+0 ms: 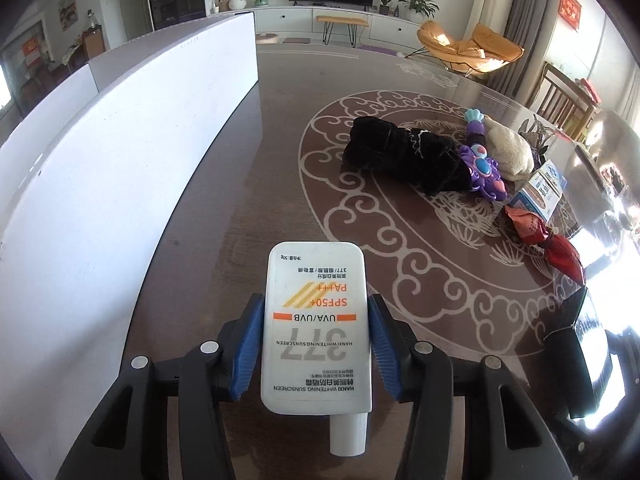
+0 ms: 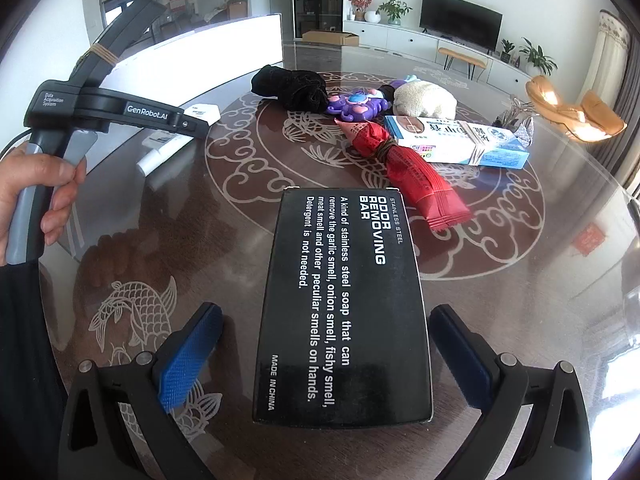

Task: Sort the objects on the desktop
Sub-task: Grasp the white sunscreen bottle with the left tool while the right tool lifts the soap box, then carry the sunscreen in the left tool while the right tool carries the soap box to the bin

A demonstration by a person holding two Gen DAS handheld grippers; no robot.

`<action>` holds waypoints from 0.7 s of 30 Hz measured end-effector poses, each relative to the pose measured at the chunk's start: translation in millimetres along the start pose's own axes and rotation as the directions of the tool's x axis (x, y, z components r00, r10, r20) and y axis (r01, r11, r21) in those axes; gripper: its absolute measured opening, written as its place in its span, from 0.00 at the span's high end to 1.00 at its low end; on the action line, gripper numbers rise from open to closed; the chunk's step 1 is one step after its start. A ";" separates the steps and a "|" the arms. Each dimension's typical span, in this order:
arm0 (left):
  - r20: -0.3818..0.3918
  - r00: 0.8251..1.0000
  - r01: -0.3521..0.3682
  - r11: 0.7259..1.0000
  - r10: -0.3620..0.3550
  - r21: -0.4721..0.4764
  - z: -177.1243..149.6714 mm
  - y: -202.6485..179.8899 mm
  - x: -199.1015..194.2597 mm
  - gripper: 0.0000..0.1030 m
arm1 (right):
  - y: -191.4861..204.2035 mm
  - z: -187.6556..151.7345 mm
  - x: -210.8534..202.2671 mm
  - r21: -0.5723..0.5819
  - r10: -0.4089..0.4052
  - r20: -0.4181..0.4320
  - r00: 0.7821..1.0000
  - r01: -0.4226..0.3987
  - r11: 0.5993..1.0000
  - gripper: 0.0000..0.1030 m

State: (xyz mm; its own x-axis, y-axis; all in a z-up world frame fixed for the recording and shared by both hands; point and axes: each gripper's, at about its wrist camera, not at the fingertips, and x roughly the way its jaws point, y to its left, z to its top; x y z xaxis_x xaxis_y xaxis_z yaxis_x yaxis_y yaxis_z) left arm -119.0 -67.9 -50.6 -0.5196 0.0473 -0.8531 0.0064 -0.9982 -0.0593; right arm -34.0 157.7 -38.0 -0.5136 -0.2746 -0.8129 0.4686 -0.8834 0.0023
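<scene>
My left gripper (image 1: 316, 344) is shut on a white sunscreen tube (image 1: 316, 320), cap toward the camera, held over the table's left side near the white board (image 1: 120, 152). The same tube (image 2: 176, 136) and left gripper (image 2: 120, 112) show in the right wrist view. My right gripper (image 2: 324, 352) is open, its blue pads either side of a black odor-removing-bar box (image 2: 344, 312) lying on the table, not touching it. The box shows at the right edge of the left wrist view (image 1: 580, 356).
A pile sits mid-table: black cloth (image 2: 292, 88), purple toy (image 2: 356, 106), cream pouch (image 2: 424, 100), blue-white medicine box (image 2: 456, 140), red snack packet (image 2: 408, 172). A brown glass-topped table (image 2: 200, 220) with white patterns holds them all.
</scene>
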 end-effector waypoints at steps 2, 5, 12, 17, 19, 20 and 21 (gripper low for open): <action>0.015 1.000 0.023 1.000 -0.023 0.008 -13.4 -0.4 -13.8 0.51 | -5.0 4.3 -0.6 0.019 0.037 -0.020 0.999 -0.037 0.999 0.00; 0.042 0.997 0.062 0.998 -0.062 0.006 -28.7 -1.6 -34.3 0.51 | -13.5 21.2 -3.2 0.046 0.082 -0.069 0.994 -0.078 0.996 0.43; 0.205 0.966 0.170 0.984 -0.155 -0.057 -35.5 21.0 -115.7 0.51 | 0.3 49.8 -30.7 0.012 0.076 -0.105 0.992 -0.075 0.997 0.43; 0.297 0.946 0.172 0.978 -0.131 -0.118 -25.1 78.7 -175.0 0.51 | 43.5 102.6 -56.5 -0.023 0.142 -0.008 0.990 -0.142 0.990 0.43; 0.316 0.945 0.136 0.978 -0.080 -0.158 -21.1 113.5 -189.2 0.51 | 71.5 131.4 -57.3 -0.042 0.186 0.030 0.982 -0.184 0.982 0.43; 0.317 0.947 0.109 0.977 -0.046 -0.183 -19.2 132.4 -194.1 0.51 | 88.5 146.7 -54.9 -0.055 0.210 0.045 0.977 -0.208 0.977 0.43; 0.314 0.949 0.090 0.972 -0.019 -0.215 -18.3 153.5 -196.5 0.51 | 107.3 162.2 -52.6 -0.070 0.235 0.059 0.970 -0.231 0.970 0.43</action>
State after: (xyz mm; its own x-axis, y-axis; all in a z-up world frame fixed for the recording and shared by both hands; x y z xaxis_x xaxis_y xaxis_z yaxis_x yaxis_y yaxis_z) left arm -0.3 -229.8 98.5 -0.7613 0.0525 -0.6463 0.1432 -0.9585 -0.2464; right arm -73.2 15.7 99.5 -0.4303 -0.4967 -0.7537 0.6240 -0.7671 0.1493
